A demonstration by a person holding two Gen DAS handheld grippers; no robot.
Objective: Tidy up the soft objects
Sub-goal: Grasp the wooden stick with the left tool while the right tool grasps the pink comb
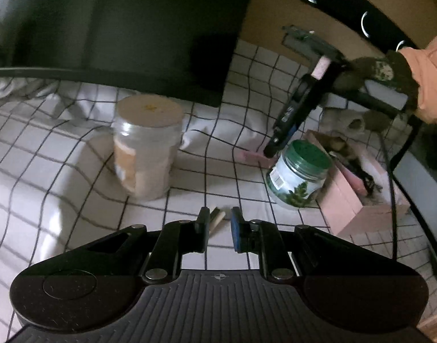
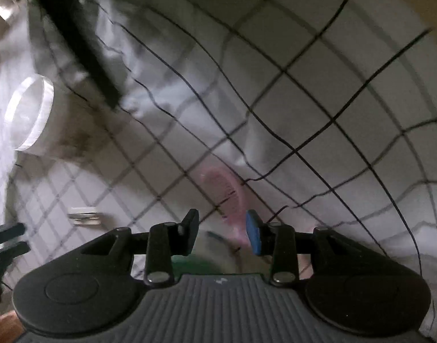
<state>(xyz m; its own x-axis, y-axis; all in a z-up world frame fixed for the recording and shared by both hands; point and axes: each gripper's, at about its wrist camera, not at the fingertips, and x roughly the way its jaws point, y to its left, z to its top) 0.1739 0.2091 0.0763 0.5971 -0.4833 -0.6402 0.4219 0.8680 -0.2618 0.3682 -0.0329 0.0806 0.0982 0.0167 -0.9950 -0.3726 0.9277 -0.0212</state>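
We are holding the left gripper narrowed and empty over the checked sheet, its view alone showing the pink box of soft items beside a green-lidded jar, while the right gripper, part-open and empty, is pointing down above a pink mesh piece.

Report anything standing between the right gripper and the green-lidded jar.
Nothing visible does. The right gripper hangs fingertips-down by the edge of the green-lidded jar, jaws apart and empty, with only open air between. The pink box sits beside the jar, not between them.
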